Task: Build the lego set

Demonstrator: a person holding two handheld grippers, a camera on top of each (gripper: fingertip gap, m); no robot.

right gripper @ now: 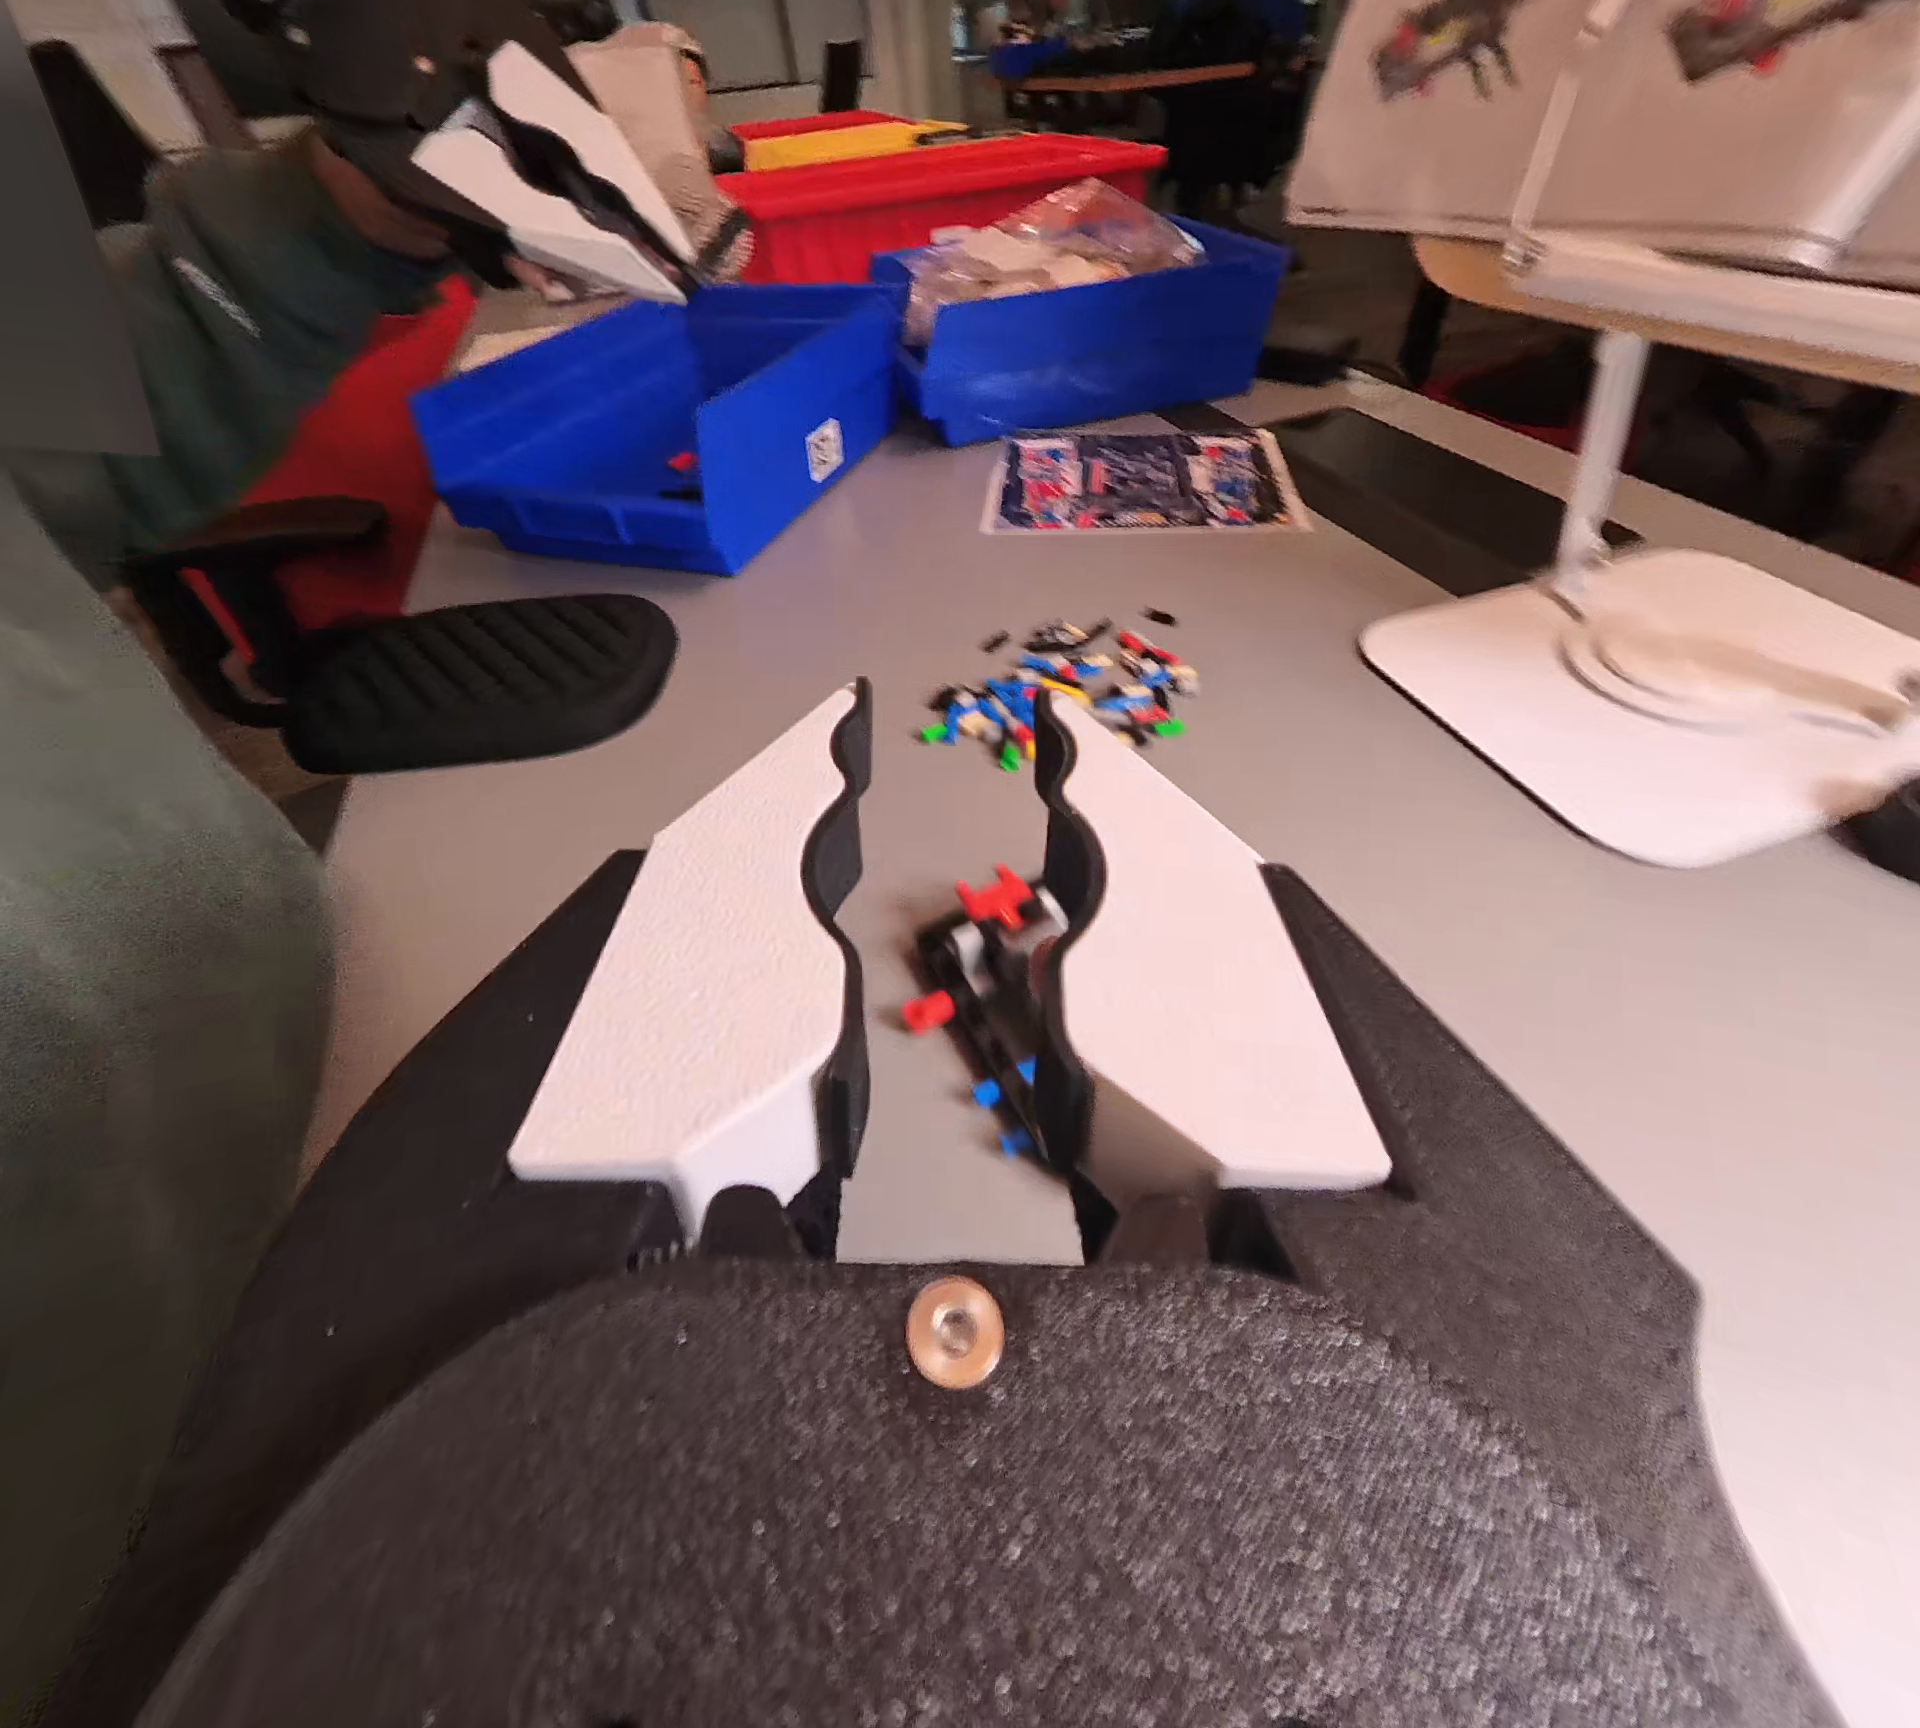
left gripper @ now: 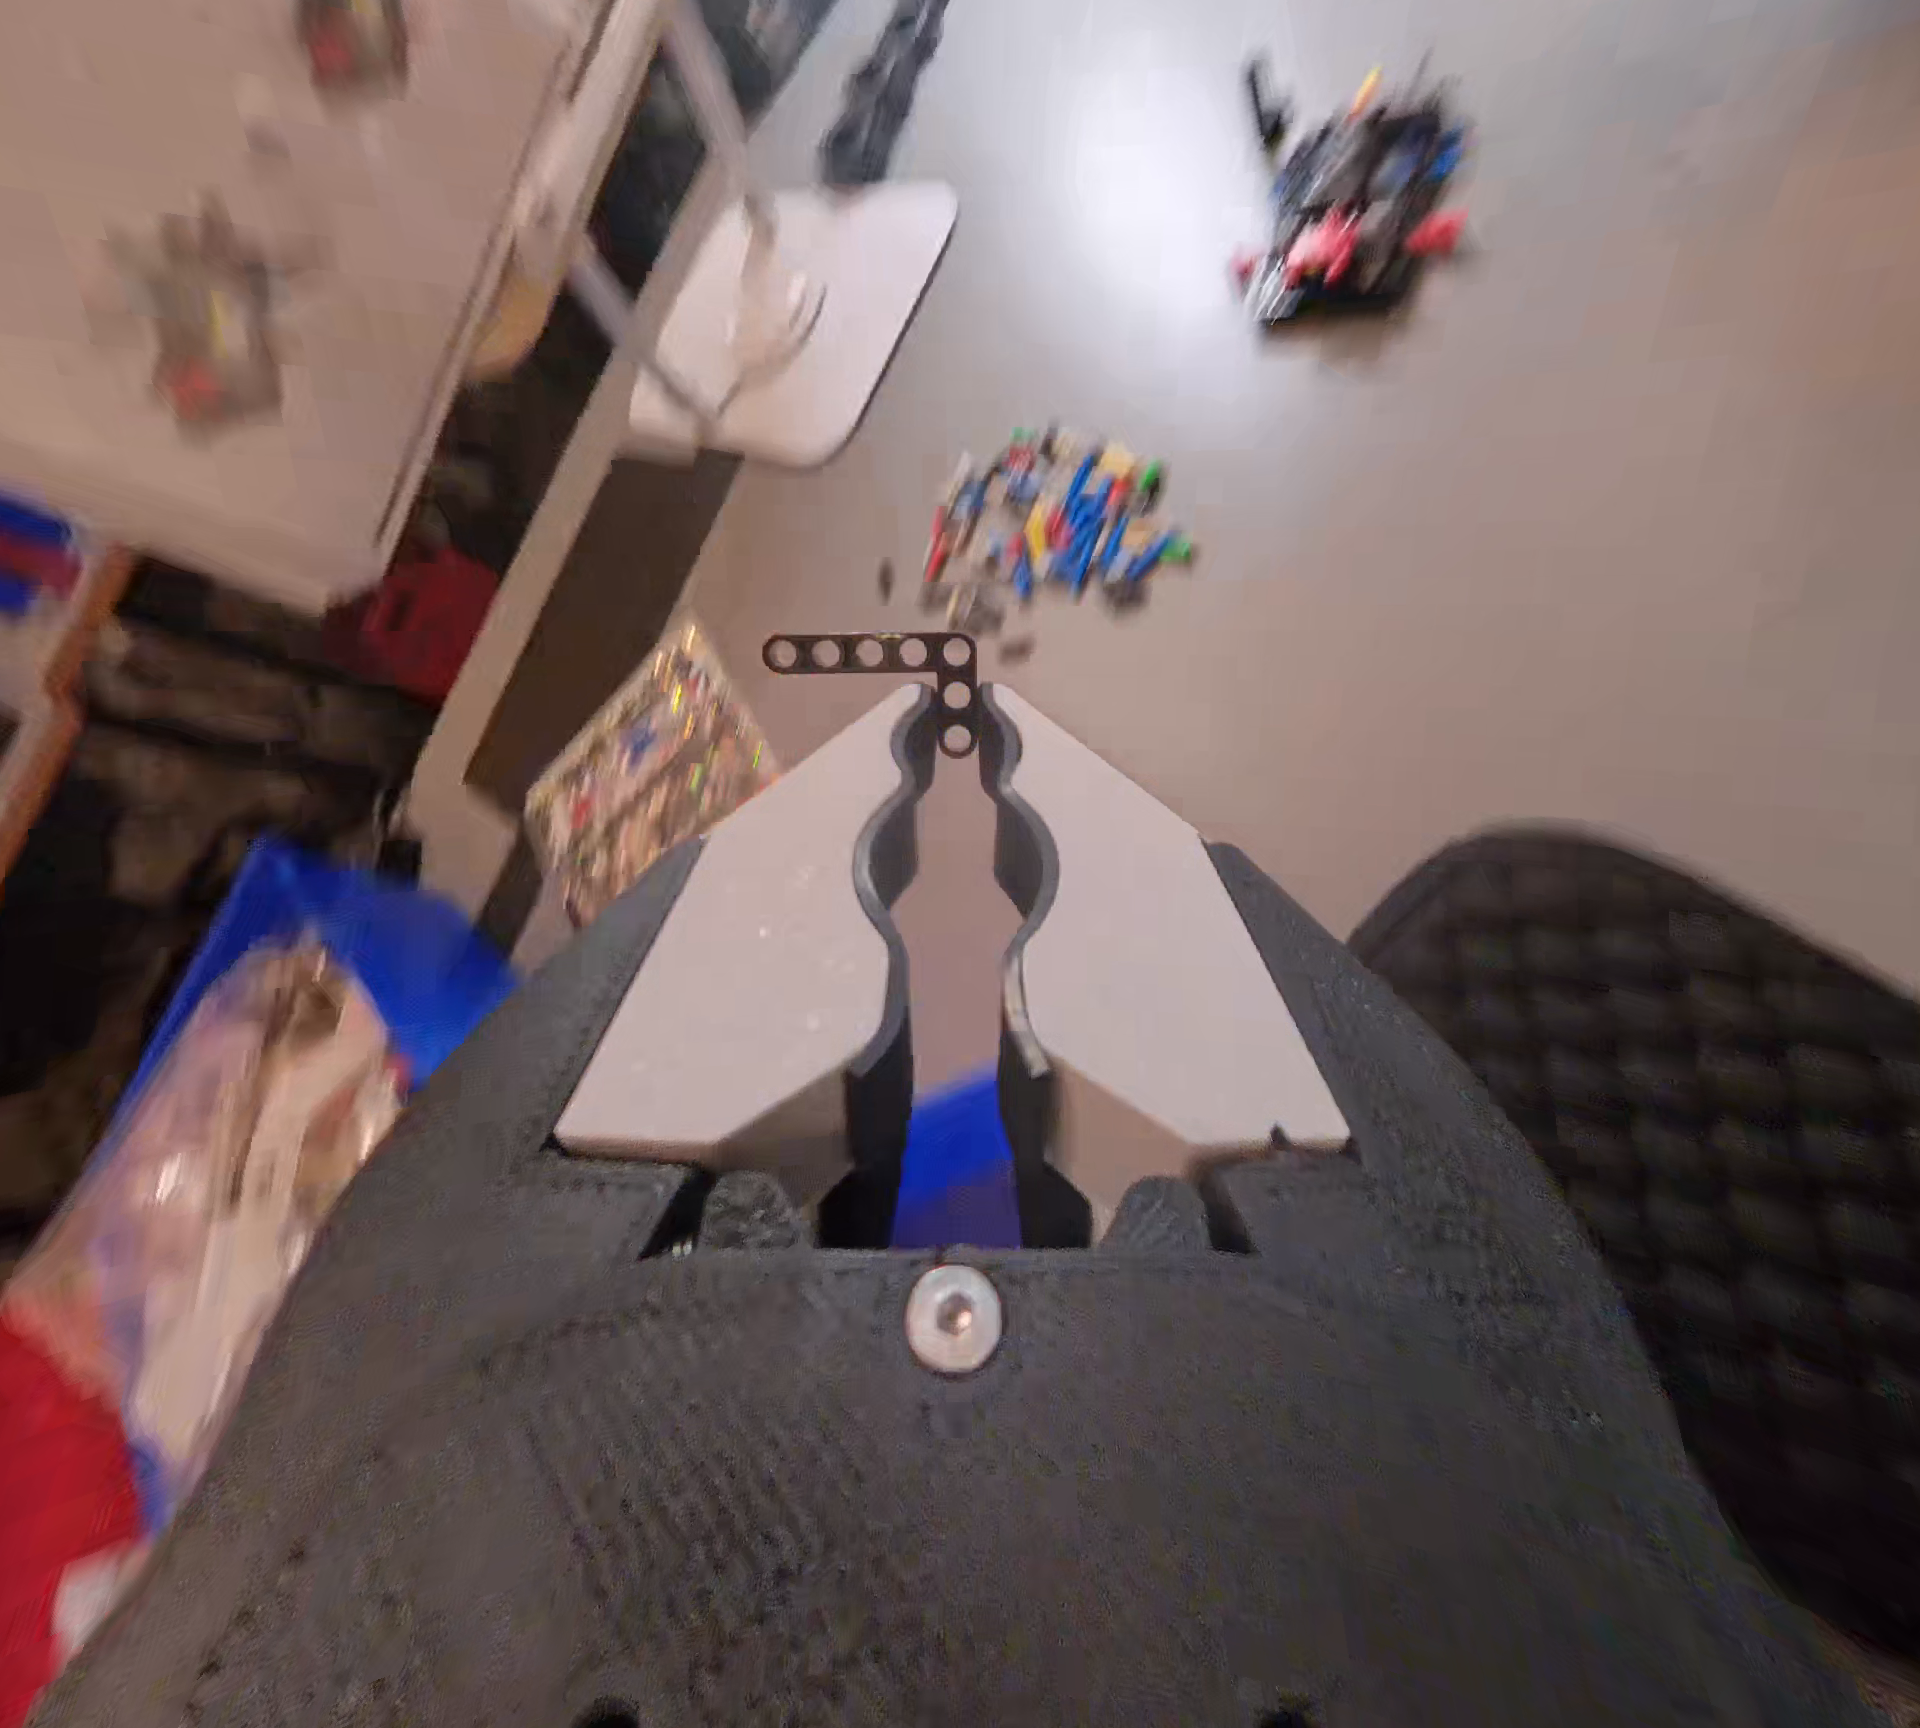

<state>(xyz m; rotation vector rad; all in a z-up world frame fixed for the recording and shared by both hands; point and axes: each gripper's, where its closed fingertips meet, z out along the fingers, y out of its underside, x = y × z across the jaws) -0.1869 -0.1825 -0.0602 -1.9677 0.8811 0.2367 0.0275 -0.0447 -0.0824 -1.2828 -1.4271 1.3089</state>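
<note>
Left gripper (left gripper: pixel 956 702): closed on the short leg of a black L-shaped beam (left gripper: pixel 914 670) with round holes; the long leg sticks out sideways past the fingertips. The gripper is held up in the air, well above the surface (left gripper: pixel 1455 691), looking down at it.

Right gripper (right gripper: pixel 951 722): jaws apart, nothing between the pads. It hovers low over the surface, and the partly built model (right gripper: pixel 987 961), black with red and blue pins, lies on the surface below the gap, close to the right finger.

Surface: pale grey, smooth, glossy under the room light. Loose pile of small parts (right gripper: pixel 1070 691) in blue, red, yellow, green and black lies near the middle, just ahead of the right gripper's fingertips. In the left wrist view the same pile (left gripper: pixel 1060 525) sits near the white stand base (left gripper: pixel 831 307), with the model (left gripper: pixel 1351 213) well apart from it.

Far side of the surface: a printed sheet (right gripper: pixel 1143 483) lying flat, two blue bins (right gripper: pixel 665 442), one holding clear bags, and red bins (right gripper: pixel 935 203) behind them. The white stand carries an instruction booklet (right gripper: pixel 1621 26), open, pages blurred.

Room: black mesh chair armrest (right gripper: pixel 478 670) at the surface's edge; windows and more tables in the background, out of focus.
</note>
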